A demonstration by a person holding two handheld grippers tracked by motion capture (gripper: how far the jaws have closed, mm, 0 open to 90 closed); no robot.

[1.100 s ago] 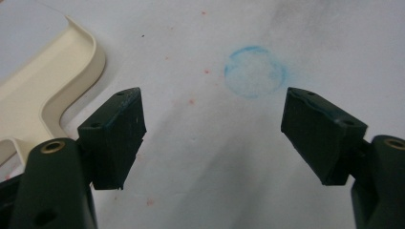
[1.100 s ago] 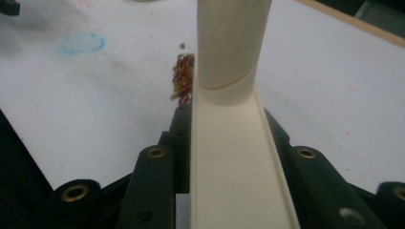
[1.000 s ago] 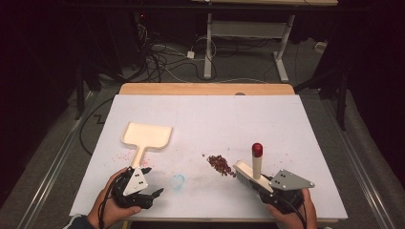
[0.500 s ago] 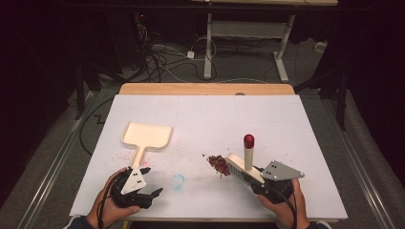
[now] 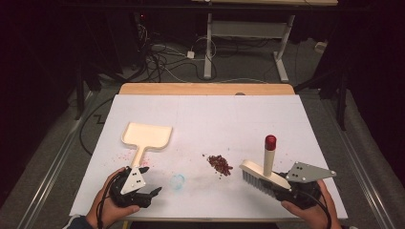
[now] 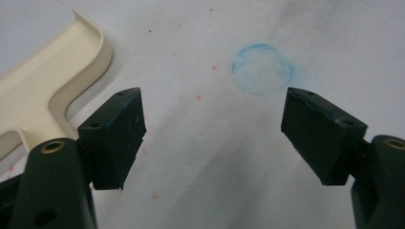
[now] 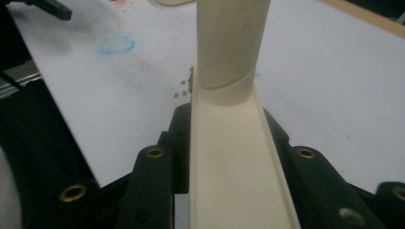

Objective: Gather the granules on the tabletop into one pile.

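Right gripper view: brush (image 7: 229, 157) handle runs off the top edge, red cap out of frame; bristles hidden under the cream back, which also covers the inner faces of the jaws. Left gripper view: dustpan (image 6: 43, 86) cut by left and top edges. High view: crumb pile (image 5: 219, 164) too small to ID, maybe dried bits. Right gripper's (image 5: 282, 190) fingertips hidden behind brush base.
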